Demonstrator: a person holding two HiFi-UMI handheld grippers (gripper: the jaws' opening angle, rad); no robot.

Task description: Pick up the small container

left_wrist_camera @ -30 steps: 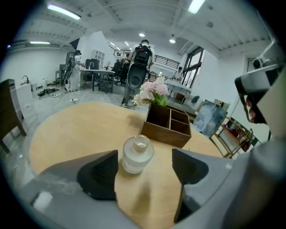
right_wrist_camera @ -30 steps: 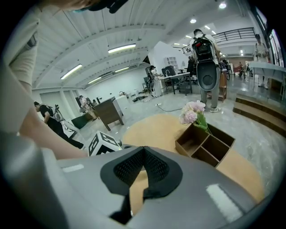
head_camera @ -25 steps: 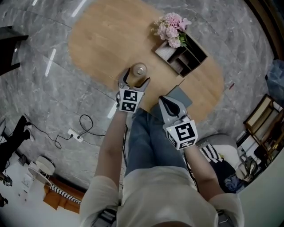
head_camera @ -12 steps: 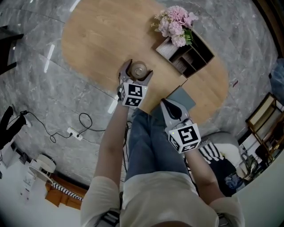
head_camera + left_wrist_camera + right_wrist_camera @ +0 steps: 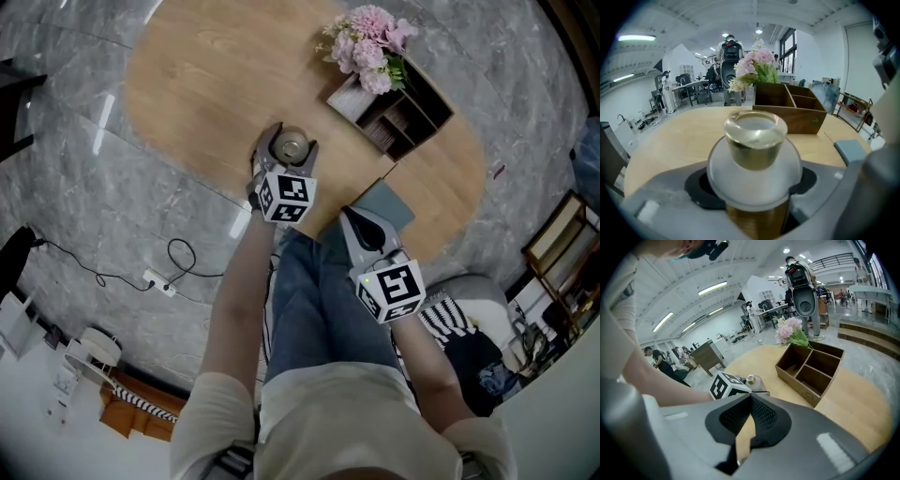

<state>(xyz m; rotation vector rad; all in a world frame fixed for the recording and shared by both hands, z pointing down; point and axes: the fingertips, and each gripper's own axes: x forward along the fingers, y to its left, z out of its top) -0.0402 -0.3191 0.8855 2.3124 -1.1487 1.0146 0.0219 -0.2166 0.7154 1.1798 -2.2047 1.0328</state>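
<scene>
The small container (image 5: 292, 146) is a gold jar with a frosted white dome and a gold cap, upright on the oval wooden table (image 5: 206, 84) near its front edge. My left gripper (image 5: 291, 152) straddles it. Its jaws are closing, and their black pads lie against the jar's sides. The jar (image 5: 754, 140) fills the middle of the left gripper view. My right gripper (image 5: 356, 220) hangs shut and empty over the person's lap by the table edge, its tips (image 5: 749, 397) meeting. The jar's cap (image 5: 750, 378) shows small behind the left gripper's marker cube.
A dark wooden divided box (image 5: 398, 117) with pink flowers (image 5: 366, 42) stands at the table's far right. A grey-blue pad (image 5: 384, 204) lies at the near edge beside my right gripper. A power strip and cable (image 5: 155, 281) lie on the marble floor at the left.
My left gripper has slid forward so the container sits deeper between its jaws, and the jaws have drawn in onto it. The right gripper has stayed put.
</scene>
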